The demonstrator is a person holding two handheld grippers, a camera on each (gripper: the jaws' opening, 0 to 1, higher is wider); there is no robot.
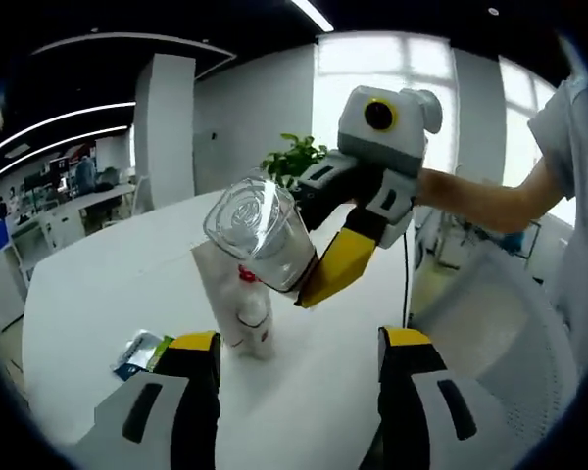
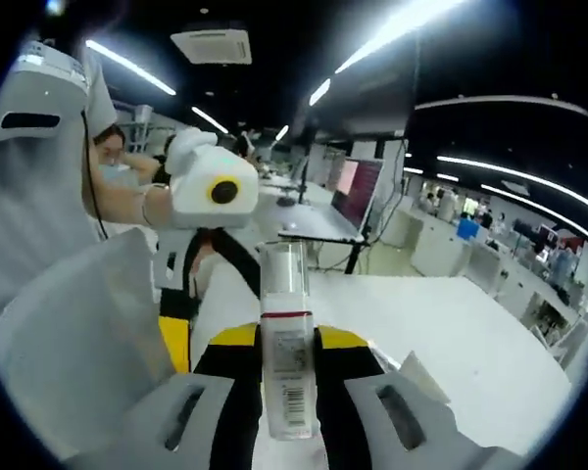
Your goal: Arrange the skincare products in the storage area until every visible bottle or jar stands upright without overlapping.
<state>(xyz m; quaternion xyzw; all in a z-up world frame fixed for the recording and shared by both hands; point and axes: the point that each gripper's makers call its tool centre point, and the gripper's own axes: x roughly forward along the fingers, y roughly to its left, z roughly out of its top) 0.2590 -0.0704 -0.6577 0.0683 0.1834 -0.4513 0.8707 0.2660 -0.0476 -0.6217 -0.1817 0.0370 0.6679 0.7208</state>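
In the left gripper view, the left claw rose from the bottom edge with its two yellow-tipped jaws standing wide apart and nothing between them, above the white table. Ahead of it, the right claw came in from the right, held out on a person's bare forearm. Its jaws were closed on a clear bottle, which was tilted so that its transparent end faced the camera and hung in the air above the table. Just behind and below that bottle, a white tube with a red band stood upright on the table, against a pale carton-like shape whose details were hard to tell. Near the left jaw lay a small flat packet with blue and green print. A green potted plant showed farther back, behind the right claw.

In the right gripper view, the right claw gripped the clear bottle between its black, yellow-edged jaws. The bottle stood along the jaws, with a clear cap on top, a thin red ring beneath the cap, and a white label carrying a barcode. Beyond it the table stretched away to the right. The left claw entered from the left, with one yellow-and-black jaw visible beside the bottle; from this side I could not tell its opening. A small pale scrap lay on the table to the right of the jaws.
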